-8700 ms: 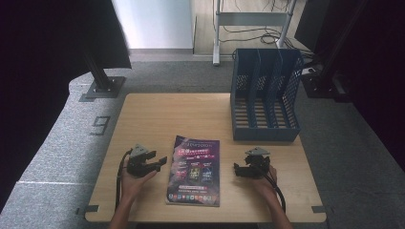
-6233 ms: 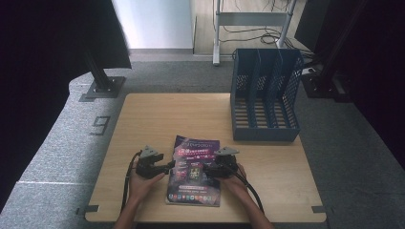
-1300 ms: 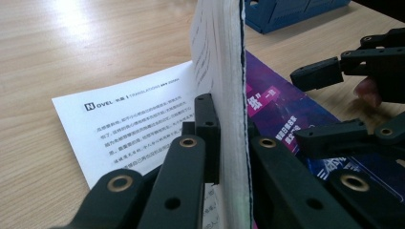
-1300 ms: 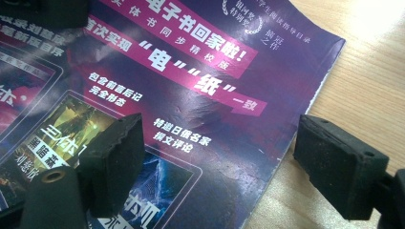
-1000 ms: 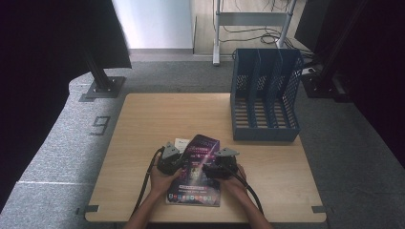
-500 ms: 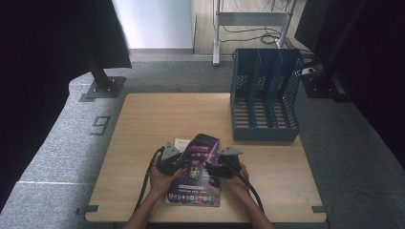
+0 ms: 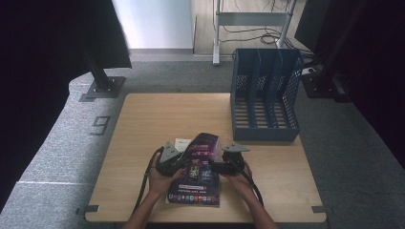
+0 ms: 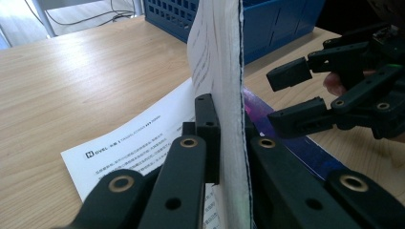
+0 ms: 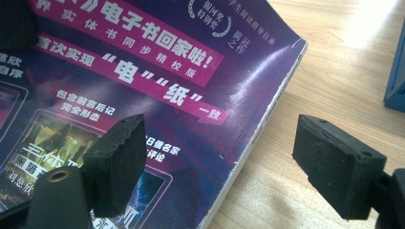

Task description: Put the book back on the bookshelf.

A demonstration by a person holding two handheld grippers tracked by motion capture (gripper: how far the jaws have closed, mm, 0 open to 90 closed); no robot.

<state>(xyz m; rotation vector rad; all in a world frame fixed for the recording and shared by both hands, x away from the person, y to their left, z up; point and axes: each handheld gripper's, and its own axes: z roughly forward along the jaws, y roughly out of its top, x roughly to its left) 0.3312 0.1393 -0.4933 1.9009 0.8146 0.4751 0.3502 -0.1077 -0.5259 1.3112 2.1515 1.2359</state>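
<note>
A purple magazine (image 7: 193, 183) lies near the table's front edge. Its upper pages (image 7: 206, 143) are lifted and stand curled up. My left gripper (image 7: 175, 160) is shut on this thick sheaf of pages (image 8: 220, 57), which rises upright between its jaws (image 8: 227, 109). Under the sheaf a white printed page (image 8: 138, 138) lies flat. My right gripper (image 7: 220, 167) is open at the magazine's right edge. One of its fingers (image 9: 117, 160) hangs over the purple cover (image 9: 143, 71) and the other over bare wood. The left gripper view also shows the right gripper (image 8: 298, 95), with nothing between its jaws.
A blue file holder (image 7: 265, 95) with several slots stands at the table's back right. The wooden table (image 7: 157, 114) has bare room at the back left. Cables trail from both grippers toward the front edge. Grey carpet and stand bases surround the table.
In the oldest frames the magazine lay flat with a gripper at each side. Both grippers then closed in and the left one lifted the pages. Over the last second hardly anything moved.
</note>
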